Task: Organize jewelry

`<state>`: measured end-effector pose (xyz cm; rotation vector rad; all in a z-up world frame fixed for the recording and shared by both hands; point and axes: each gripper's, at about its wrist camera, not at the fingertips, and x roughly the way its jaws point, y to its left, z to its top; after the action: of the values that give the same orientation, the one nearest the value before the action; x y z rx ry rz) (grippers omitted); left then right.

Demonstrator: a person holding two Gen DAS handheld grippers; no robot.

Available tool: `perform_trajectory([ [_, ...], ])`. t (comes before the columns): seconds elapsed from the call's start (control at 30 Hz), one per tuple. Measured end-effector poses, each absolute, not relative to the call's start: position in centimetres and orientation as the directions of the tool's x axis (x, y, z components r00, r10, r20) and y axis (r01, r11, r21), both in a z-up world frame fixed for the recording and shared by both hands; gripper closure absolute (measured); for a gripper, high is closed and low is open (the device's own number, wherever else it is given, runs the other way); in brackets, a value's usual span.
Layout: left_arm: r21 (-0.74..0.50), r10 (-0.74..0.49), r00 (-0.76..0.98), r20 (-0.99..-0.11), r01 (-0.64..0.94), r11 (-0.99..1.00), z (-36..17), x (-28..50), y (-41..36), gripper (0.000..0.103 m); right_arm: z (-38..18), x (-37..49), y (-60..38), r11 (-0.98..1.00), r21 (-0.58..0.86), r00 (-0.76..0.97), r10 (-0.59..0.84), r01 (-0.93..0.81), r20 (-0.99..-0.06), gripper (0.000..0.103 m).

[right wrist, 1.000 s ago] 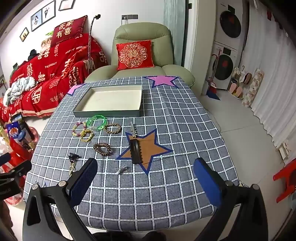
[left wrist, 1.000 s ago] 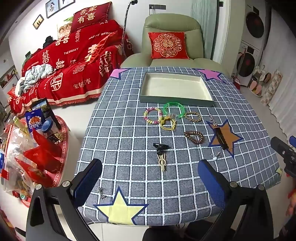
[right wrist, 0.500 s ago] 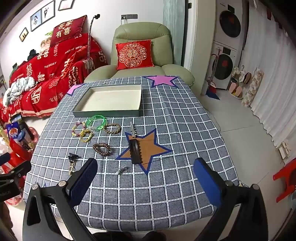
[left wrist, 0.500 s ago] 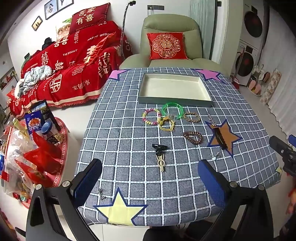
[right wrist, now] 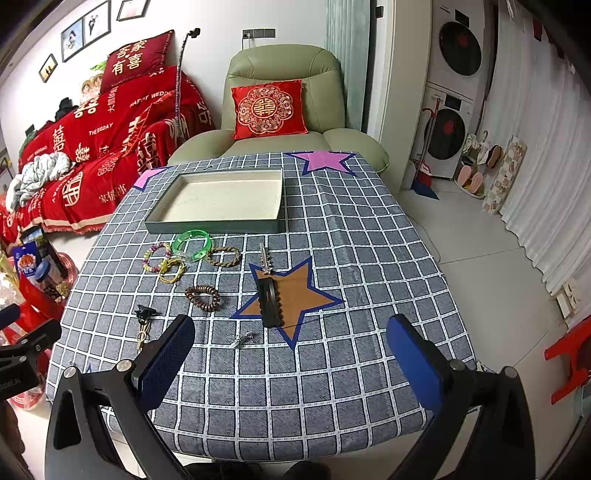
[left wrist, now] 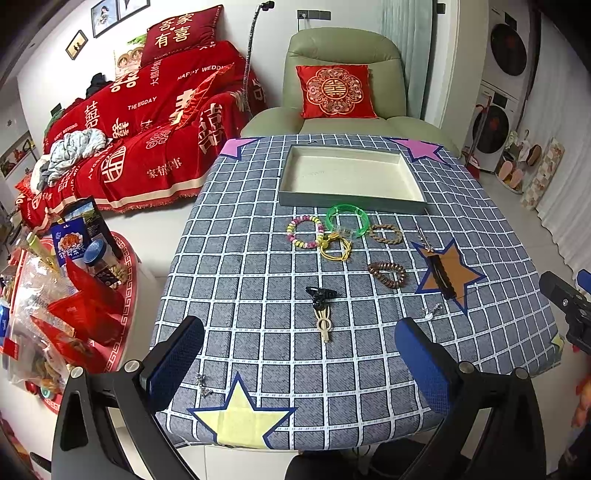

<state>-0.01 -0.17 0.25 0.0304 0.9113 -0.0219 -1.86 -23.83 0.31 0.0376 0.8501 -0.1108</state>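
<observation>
Checked cloth on my bench [left wrist: 236, 280] carries bracelets loose before the empty tray [left wrist: 352, 177], so both claws, left [left wrist: 299, 354] and right [right wrist: 291, 350], hover agape, nothing gripped, presumably awaiting selection.

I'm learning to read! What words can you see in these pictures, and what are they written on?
"HAPPY WEDDING", "THE BIGDAY": red sofa throw.
"喜家有喜": red pillow atop the sofa.
"囍": cushion on the armchair.
"家有囍事": throw's front drape.
Blue snack bag: too blurred.
Tray and jewelry: no text.
</observation>
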Motion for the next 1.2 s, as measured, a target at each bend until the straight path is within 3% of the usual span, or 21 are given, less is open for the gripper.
perform_trajectory([
  [1.2,0.016,-0.005,0.605,-0.796,0.03,0.999,0.01,0.06,0.18,0.0,0.28,-1.72,-23.69,0.994,-0.015,0.653,-0.083,0.109,-0.753,0.0],
])
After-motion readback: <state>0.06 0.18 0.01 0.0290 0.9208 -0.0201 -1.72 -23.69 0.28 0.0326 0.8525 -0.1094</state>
